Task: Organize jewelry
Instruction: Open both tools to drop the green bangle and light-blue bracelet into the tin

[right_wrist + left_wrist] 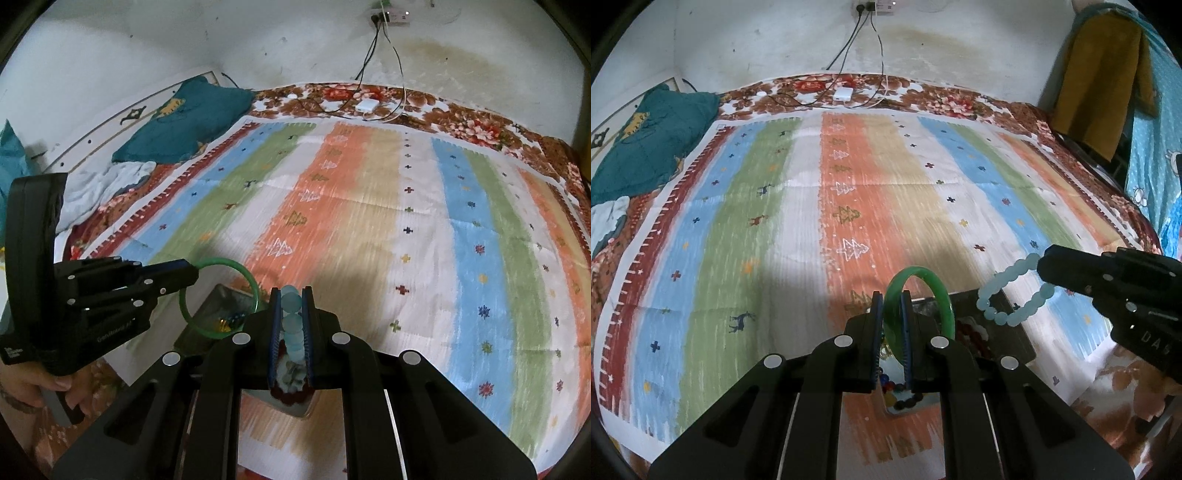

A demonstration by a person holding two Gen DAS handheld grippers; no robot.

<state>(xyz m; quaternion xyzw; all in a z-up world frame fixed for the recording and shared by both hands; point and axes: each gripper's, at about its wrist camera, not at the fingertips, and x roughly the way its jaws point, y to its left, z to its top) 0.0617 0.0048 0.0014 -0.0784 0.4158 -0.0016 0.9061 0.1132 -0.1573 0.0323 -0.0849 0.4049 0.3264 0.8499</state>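
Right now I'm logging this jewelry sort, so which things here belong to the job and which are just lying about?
Part of the job:
- green bangle, held in the left gripper
- pale blue bead bracelet, held in the right gripper
- dark tray with loose beads

Just lying about:
- teal pillow
- white charger
- mustard cloth

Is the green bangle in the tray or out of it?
Out: the left gripper holds the green bangle above the tray.
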